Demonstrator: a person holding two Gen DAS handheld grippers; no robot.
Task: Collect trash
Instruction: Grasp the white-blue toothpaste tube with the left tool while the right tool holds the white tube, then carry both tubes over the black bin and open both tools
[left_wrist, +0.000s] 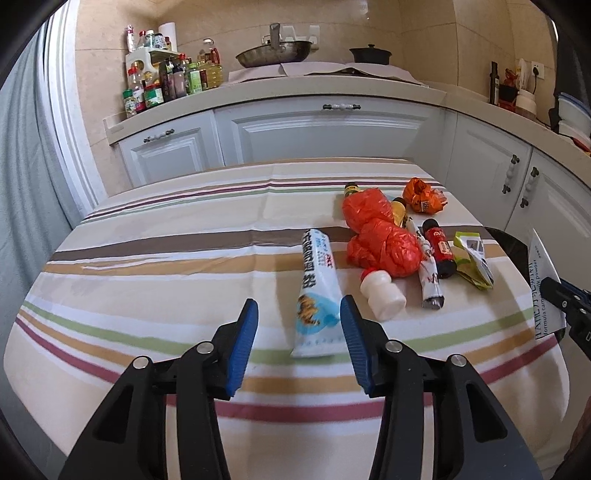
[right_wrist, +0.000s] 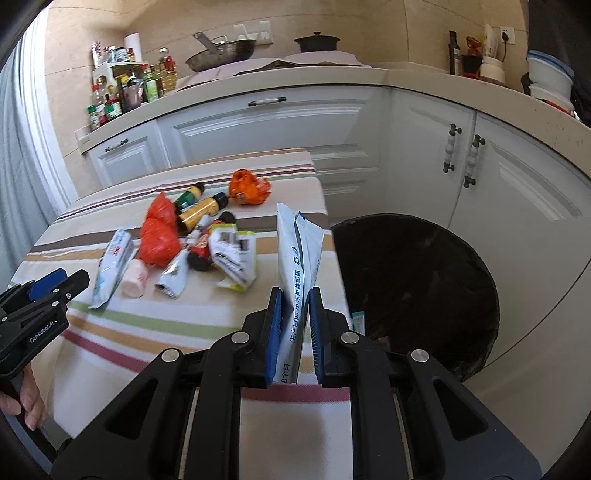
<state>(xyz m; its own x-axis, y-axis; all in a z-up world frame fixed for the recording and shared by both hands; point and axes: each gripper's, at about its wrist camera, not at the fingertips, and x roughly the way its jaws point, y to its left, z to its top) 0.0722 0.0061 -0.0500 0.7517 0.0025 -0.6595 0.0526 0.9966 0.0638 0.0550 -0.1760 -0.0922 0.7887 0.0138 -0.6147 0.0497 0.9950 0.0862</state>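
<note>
Trash: a white pouch (right_wrist: 299, 258) stands pinched in the right claw (right_wrist: 295, 334) over the tabletop's (right_wrist: 110, 354) right edge, near the black bin (right_wrist: 417, 295). Released early, it could miss. The left claw (left_wrist: 299, 325) gapes, empty, around a white tube (left_wrist: 316, 291); beyond lies the remaining litter.

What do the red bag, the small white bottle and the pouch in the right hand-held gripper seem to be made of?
Red bag: thin plastic film, by its crumpled, slightly shiny, translucent folds.
White bottle: probably matte, opaque plastic, with a red cap.
Pouch: likely laminated plastic or foil, smooth and printed, holding stiff creases while the right hand-held gripper pinches it.
</note>
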